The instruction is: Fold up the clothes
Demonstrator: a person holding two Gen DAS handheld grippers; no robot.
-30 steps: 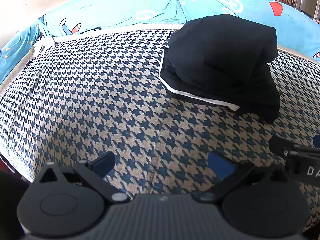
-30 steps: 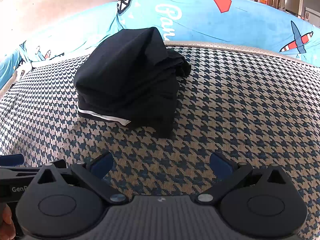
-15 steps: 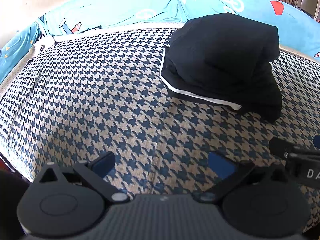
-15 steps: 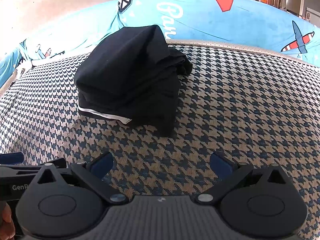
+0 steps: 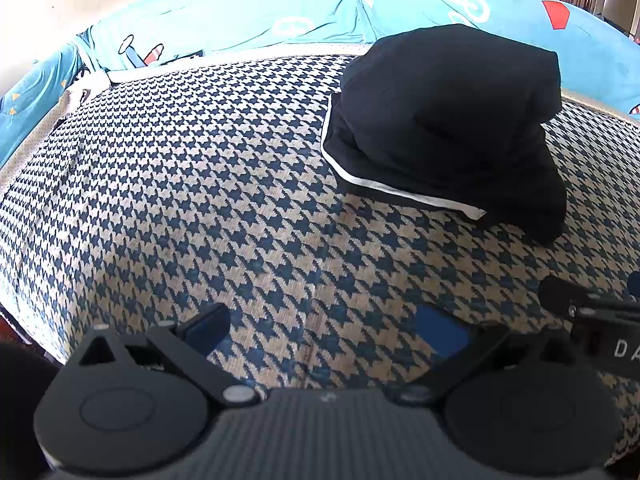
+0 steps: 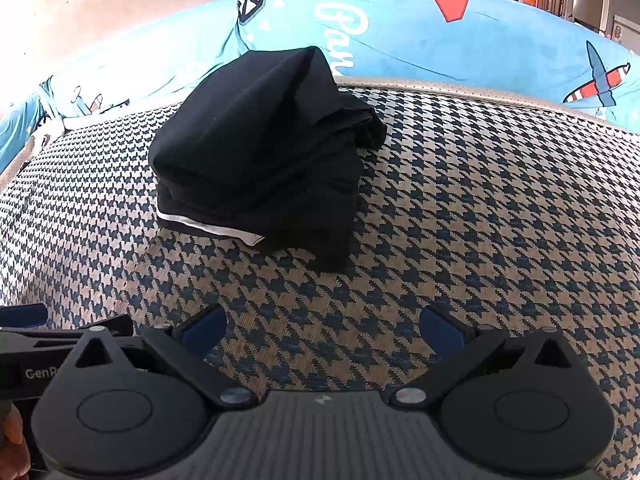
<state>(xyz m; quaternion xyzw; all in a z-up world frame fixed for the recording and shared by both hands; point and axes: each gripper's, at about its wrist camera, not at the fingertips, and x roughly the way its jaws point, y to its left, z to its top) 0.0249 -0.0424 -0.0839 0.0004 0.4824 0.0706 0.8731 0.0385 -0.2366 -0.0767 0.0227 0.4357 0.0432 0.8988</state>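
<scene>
A folded black garment (image 5: 448, 128) with a white trim strip along its lower edge lies in a thick bundle on the houndstooth blanket (image 5: 200, 184). In the right wrist view the same black garment (image 6: 264, 152) sits centre-left on the blanket (image 6: 500, 208). My left gripper (image 5: 324, 330) stands open, well short of the bundle and to its left, with nothing between its fingers. My right gripper (image 6: 322, 330) is open too, a stretch in front of the garment, holding nothing. Each gripper shows at the edge of the other's view.
A light blue printed sheet (image 5: 260, 12) rises behind the blanket, seen again as the blue sheet (image 6: 460, 36) in the right wrist view. The blanket's left edge (image 5: 24, 208) drops off. A fingertip (image 6: 12, 440) shows at the bottom left.
Both views have drifted very slightly, so the garment sits a little lower in frame. Both grippers stay open and the bundle has not moved.
</scene>
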